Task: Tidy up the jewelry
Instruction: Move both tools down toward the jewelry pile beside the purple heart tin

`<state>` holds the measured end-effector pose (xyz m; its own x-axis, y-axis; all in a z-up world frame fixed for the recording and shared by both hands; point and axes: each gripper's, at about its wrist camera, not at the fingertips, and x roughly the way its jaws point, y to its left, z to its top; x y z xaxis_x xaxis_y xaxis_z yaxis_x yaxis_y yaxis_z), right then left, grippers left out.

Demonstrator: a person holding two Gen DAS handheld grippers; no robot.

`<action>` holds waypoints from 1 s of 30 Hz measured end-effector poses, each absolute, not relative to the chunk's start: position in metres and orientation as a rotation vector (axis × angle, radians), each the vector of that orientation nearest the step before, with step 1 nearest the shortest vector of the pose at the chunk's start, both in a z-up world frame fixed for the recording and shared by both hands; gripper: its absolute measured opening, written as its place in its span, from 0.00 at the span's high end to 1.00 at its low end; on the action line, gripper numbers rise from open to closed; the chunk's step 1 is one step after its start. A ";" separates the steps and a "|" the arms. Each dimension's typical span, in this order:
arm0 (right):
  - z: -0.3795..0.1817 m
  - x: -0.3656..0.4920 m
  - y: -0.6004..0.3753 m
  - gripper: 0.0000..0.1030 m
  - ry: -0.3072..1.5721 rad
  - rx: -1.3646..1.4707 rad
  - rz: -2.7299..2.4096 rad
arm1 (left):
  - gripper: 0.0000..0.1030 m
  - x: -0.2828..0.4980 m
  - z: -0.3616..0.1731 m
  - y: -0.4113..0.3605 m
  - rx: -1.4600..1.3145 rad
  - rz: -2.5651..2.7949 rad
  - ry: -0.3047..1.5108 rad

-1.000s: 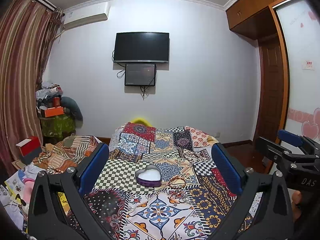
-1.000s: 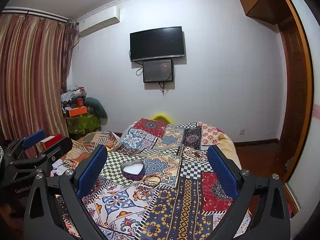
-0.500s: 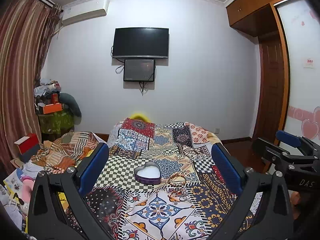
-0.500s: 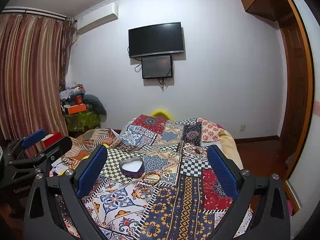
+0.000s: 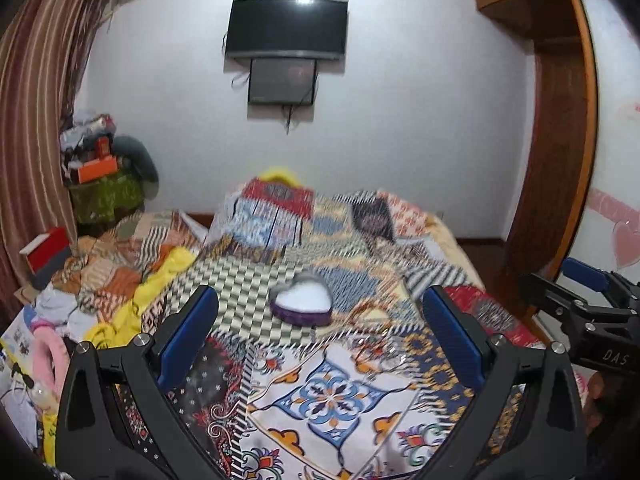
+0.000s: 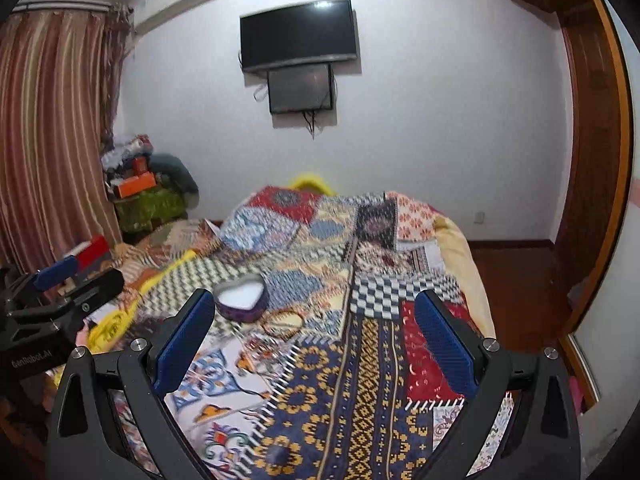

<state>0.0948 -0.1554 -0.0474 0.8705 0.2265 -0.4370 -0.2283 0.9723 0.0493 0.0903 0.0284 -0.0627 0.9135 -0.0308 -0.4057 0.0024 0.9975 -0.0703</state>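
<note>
A heart-shaped box with a white inside sits open near the middle of the bed, a bangle lying just beside it. Left gripper and right gripper hover with fingers spread wide, holding nothing.

A heart-shaped box sits on the bed, about midway between its side edges. A bangle lies just to the box's right, and a tangle of chains lies on the near side of the bangle. Beyond the bed's far edge, a television hangs on the wall, a smaller screen directly below it.
</note>
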 end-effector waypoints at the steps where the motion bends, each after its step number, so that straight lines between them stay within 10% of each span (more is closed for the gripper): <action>1: -0.054 0.101 -0.156 0.04 0.476 -0.010 0.232 | 0.01 0.096 -0.069 0.029 -0.066 -0.011 0.438; 11: -0.101 0.136 -0.156 0.05 0.639 -0.020 0.272 | 0.21 0.142 -0.128 0.027 -0.057 -0.060 0.648; 23: -0.131 0.157 -0.140 0.44 0.757 -0.042 0.384 | 0.22 0.169 -0.168 0.002 0.009 -0.154 0.792; 30: -0.137 0.161 -0.136 0.55 0.782 -0.053 0.426 | 0.51 0.174 -0.180 -0.012 0.032 -0.230 0.823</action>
